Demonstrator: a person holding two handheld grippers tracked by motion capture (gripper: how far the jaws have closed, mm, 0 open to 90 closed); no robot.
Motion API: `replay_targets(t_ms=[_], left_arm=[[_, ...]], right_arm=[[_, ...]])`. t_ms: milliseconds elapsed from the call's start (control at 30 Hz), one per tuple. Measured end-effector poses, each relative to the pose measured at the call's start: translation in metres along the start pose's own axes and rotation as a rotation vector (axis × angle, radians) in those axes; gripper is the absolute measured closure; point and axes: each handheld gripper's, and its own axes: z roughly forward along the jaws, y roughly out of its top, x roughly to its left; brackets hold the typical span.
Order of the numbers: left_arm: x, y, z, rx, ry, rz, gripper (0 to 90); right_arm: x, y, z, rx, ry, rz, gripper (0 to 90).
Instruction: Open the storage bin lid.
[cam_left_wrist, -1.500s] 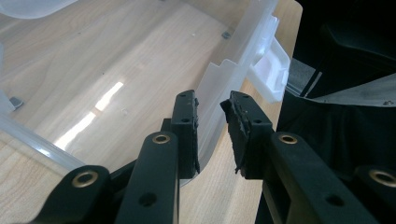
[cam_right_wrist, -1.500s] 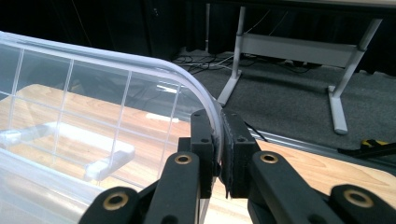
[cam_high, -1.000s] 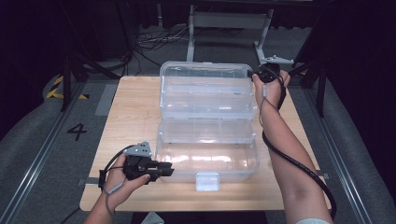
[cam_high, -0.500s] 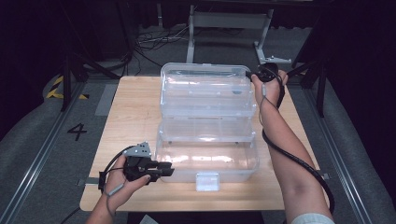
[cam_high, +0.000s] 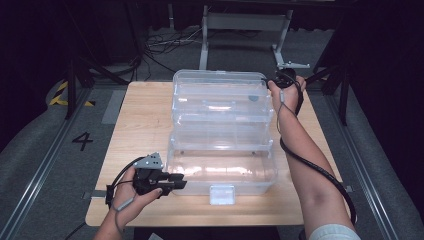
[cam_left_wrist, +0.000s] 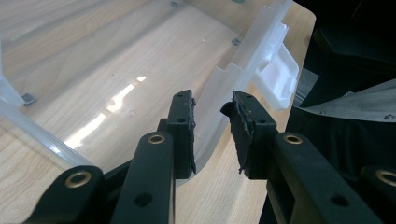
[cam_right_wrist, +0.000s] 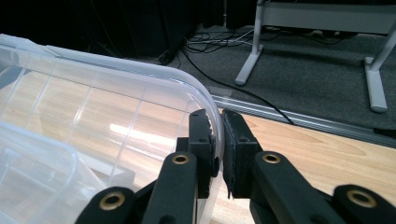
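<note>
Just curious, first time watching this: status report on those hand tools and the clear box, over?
Right gripper fingers clamped on clear box lid rim. Left gripper straddles front wall, not pressing. Nothing in the way.

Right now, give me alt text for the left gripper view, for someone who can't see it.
The left gripper straddles the near corner wall of a clear plastic box with a gap between its pads, one jaw inside and one outside. The box's white latch juts from the wall beyond, and the wooden table shows through the clear bottom.

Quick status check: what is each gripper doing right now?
Left gripper: jaws apart, straddling the front wall of the clear box, just opening.
Right gripper: shut on the rim of the box's raised lid.
</note>
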Motion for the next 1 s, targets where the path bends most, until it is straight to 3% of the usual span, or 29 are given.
replay_targets(t_ms=[600,1000], left_arm=[[-0.002,0.0,0.0,0.002,0.015,0.005,69.6],[-0.001,0.0,0.0,0.001,0.012,0.003,69.6]], right_arm=[[-0.008,-0.009,0.013,0.027,0.023,0.04,82.9],[-0.008,-0.01,0.018,0.053,0.008,0.031,83.0]])
